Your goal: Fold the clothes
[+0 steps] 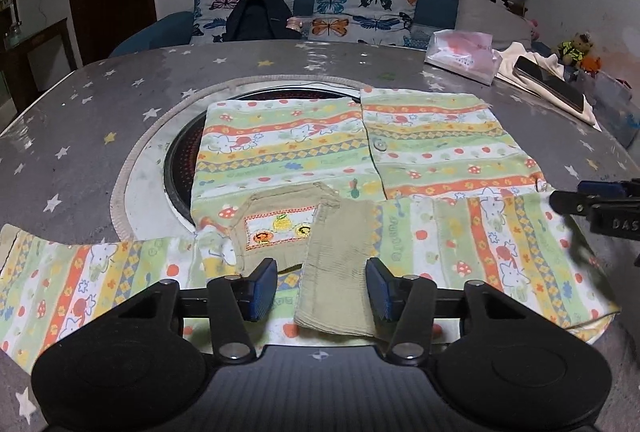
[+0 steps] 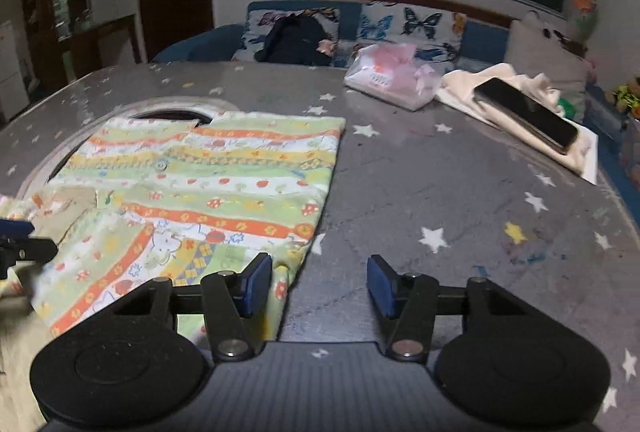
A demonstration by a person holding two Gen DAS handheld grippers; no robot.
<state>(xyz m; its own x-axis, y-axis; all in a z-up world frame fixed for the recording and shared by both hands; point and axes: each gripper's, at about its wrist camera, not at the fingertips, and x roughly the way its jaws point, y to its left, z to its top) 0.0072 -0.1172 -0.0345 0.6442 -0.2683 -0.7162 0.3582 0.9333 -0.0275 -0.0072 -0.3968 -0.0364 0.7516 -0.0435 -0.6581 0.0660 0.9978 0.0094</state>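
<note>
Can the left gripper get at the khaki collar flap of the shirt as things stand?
Probably yes. The left gripper is open, and the khaki collar flap lies flat on the shirt between its fingers with nothing on top of it. The right gripper sits off to the side.

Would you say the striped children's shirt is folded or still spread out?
Mostly spread: the shirt lies flat on the table, both sleeves extended sideways.

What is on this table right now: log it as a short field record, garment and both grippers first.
garment: striped child's shirt spread flat on the table, over a round cutout
collar: khaki collar between the left gripper's open fingers
left gripper: open, above the collar
right gripper: open, at the shirt's right edge
far right: phone on a white cloth; plastic bag beside them
</note>
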